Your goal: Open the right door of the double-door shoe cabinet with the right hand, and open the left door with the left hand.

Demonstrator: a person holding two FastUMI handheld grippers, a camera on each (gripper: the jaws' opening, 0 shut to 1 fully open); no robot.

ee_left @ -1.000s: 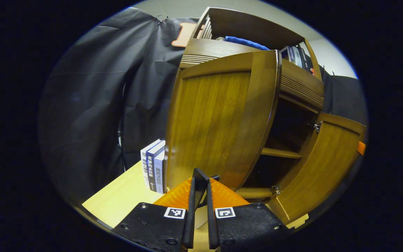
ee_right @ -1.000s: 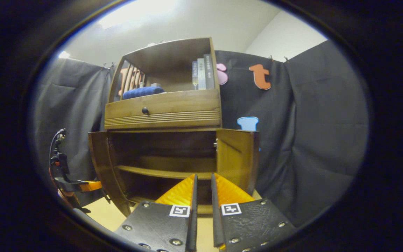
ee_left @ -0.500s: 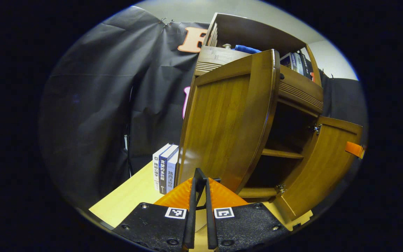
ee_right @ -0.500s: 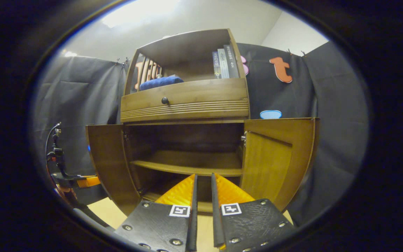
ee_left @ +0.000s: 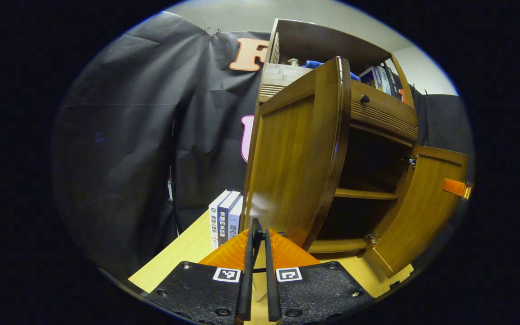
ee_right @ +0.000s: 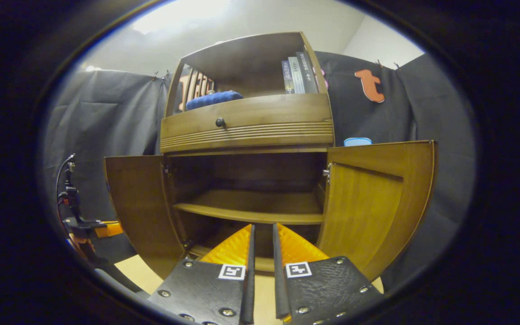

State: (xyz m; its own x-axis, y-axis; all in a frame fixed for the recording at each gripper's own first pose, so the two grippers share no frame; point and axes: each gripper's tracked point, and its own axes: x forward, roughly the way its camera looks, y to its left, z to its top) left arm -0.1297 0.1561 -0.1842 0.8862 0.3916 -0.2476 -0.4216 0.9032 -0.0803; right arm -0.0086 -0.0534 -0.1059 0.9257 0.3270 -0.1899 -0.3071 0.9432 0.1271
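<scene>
Standing at the centre of the right gripper view, the shoe cabinet (ee_right: 246,180) is seen with both doors swung outward: the left door (ee_right: 136,203) at the left of the frame, the right door (ee_right: 373,198) at the right. Between them an inner shelf (ee_right: 251,214) is exposed in the dark interior. Above the doors a drawer (ee_right: 246,124) with a dark knob (ee_right: 220,122) is recorded. In the open top compartment a blue cloth (ee_right: 212,99) is lodged at left and upright books (ee_right: 298,74) at right.

The right gripper (ee_right: 262,243) is placed at bottom centre before the opening, its fingers drawn nearly together with a narrow gap, clamped on nothing. The left gripper (ee_right: 93,228) is noted at the lower left edge of the same view, just beside the left door's outer edge.

In the left gripper view the left gripper (ee_left: 258,237) is set at bottom centre, fingers closed together on nothing visible, just below the left door (ee_left: 298,153), which is shown nearly edge-on and blocks part of the cabinet front. More books (ee_left: 226,216) are stood upright beside the cabinet, left of that door. The right door (ee_left: 422,203) is seen at the right of the frame.

Everything is carried on a pale wooden table (ee_left: 183,253). Black cloth walls are hung behind, with a light ceiling above.
</scene>
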